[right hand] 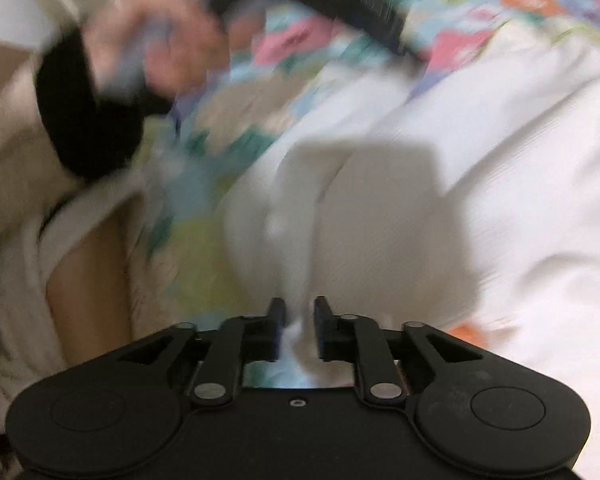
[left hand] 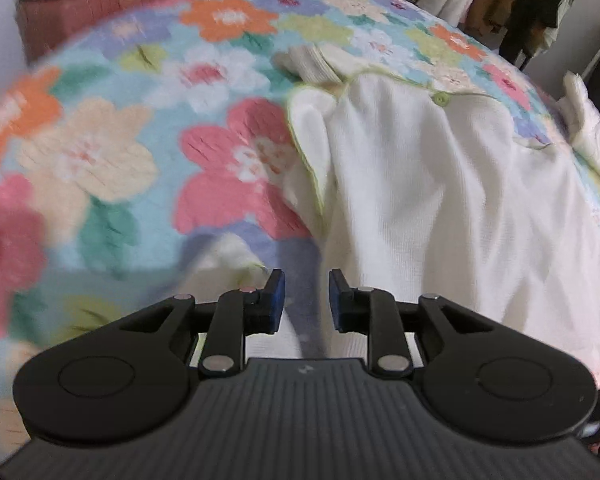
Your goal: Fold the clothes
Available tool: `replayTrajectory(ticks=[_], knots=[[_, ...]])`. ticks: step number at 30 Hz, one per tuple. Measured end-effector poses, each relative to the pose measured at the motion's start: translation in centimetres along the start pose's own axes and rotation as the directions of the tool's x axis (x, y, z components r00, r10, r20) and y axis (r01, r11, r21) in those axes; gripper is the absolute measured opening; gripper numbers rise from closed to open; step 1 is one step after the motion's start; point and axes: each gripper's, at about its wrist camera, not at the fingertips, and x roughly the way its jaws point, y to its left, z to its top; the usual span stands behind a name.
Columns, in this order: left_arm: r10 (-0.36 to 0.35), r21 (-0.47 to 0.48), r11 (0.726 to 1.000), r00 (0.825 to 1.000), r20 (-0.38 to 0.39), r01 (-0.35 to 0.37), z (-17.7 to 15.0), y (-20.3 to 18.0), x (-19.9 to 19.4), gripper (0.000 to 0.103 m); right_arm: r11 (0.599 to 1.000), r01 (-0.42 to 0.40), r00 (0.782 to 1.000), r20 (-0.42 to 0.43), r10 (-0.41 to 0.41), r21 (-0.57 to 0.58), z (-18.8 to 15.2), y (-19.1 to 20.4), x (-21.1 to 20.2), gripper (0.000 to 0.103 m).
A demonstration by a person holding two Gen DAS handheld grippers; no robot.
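Here, white garment (left hand: pixel 440 184) beyond left fingers (left hand: pixel 277 300).

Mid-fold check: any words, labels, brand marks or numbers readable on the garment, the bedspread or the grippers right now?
None can be read.
White garment: no tag or print visible; only a green button.
Floral bedspread: flower pattern only, no text.
Left gripper: a tiny pale mark on its body, too small to read.
Right wrist view: motion-blurred, no text discernible.

Floral blanket (left hand: pixel 112 128) left of white garment (left hand: pixel 440 184) unobstructed.
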Motion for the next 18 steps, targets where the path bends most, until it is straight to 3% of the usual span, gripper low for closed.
replayTrajectory(ticks=[5, 8, 12, 18], knots=[[-0.195, -0.119, 0.974, 0.981, -0.011, 0.192, -1.2, 1.5, 2.5, 0.019, 0.991, 0.109, 0.978, 0.172, -0.122, 0.084, 1.3, -3.6, -3.8, 0.033], [-0.2, -0.079, 0.977, 0.98, -0.013, 0.198, -1.3, 0.6, 3.2, 0.015, 0.972, 0.155, 0.95, 0.242, -0.196, 0.179, 2.4, -6.2, -4.7, 0.033], [-0.235, -0.027, 0.972, 0.972, -0.02, 0.234, -1.8, -1.2, 4.2, 0.014, 0.943, 0.214, 0.933, 0.234, -0.275, 0.254, 4.8, -8.6, -3.9, 0.034], [-0.253, 0.03, 0.967, 0.966, -0.044, 0.255, -2.7, -3.2, 5.8, 0.012, 0.94, 0.209, 0.939, 0.213, -0.269, 0.268, 8.9, -9.9, -0.9, 0.039]])
